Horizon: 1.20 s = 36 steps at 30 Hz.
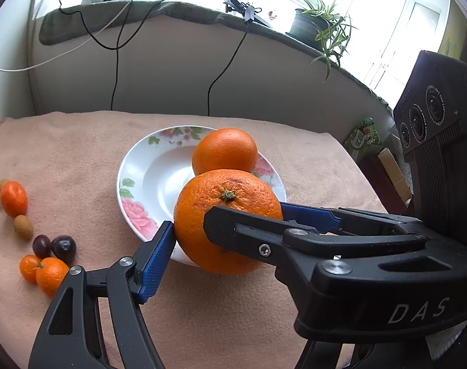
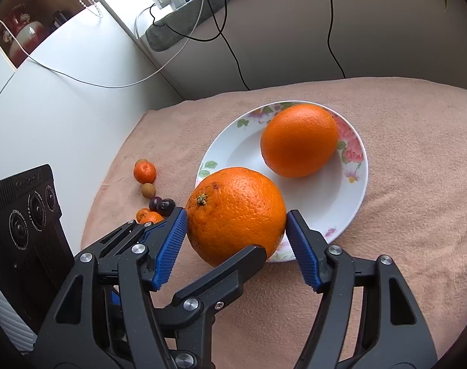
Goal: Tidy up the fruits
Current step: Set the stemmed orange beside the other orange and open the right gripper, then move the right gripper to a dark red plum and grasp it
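Observation:
A large orange (image 1: pixel 224 215) (image 2: pixel 233 212) is held over the near rim of a white floral plate (image 1: pixel 141 178) (image 2: pixel 233 150). Both grippers touch it: my left gripper (image 1: pixel 227 224) has blue pads on its left and right sides, and my right gripper (image 2: pixel 236 224) clamps it between its blue pads. The right gripper's black finger crosses the orange's front in the left wrist view. A second orange (image 1: pixel 224 150) (image 2: pixel 299 140) rests on the plate's far side.
Small fruits lie on the peach cloth left of the plate: kumquats (image 1: pixel 13 198) (image 2: pixel 144 171), longans (image 1: pixel 22 227), two dark grapes (image 1: pixel 62 247) (image 2: pixel 162 205), two more kumquats (image 1: pixel 49 273). Wall, cables and a windowsill with a potted plant (image 1: pixel 319 27) stand behind.

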Each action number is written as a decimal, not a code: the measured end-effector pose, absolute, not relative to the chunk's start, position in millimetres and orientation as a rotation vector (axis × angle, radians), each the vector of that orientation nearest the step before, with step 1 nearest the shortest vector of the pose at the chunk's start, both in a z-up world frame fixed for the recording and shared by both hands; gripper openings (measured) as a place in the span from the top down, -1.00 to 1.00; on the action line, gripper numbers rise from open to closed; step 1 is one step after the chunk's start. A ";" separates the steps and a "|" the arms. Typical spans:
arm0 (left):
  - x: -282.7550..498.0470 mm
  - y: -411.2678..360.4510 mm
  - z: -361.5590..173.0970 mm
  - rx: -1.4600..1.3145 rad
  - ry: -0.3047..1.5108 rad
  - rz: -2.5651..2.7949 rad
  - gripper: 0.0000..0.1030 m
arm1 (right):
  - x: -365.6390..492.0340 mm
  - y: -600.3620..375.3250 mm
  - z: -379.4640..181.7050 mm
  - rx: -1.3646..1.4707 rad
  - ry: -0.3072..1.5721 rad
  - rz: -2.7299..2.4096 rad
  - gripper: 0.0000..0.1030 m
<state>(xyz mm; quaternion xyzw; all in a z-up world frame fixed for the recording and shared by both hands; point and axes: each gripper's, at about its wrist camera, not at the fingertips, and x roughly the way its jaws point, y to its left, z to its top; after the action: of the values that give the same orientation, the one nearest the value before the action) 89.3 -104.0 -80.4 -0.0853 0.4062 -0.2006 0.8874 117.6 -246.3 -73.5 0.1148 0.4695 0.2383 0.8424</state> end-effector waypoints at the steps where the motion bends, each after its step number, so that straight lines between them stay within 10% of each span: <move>1: 90.4 -105.5 -81.4 -0.179 0.848 -0.422 -0.39 | 119.0 -248.1 -74.1 0.245 0.995 0.498 -0.35; 36: 89.4 -85.6 -74.8 -0.138 0.802 -0.370 -0.39 | 112.8 -279.3 -55.7 0.213 0.856 0.384 -0.54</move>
<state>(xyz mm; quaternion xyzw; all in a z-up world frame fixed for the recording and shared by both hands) 89.4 -85.6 -74.8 -0.0669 0.3876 -0.1790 0.9018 112.8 -279.3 -55.7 0.1024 0.4117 0.1847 0.8865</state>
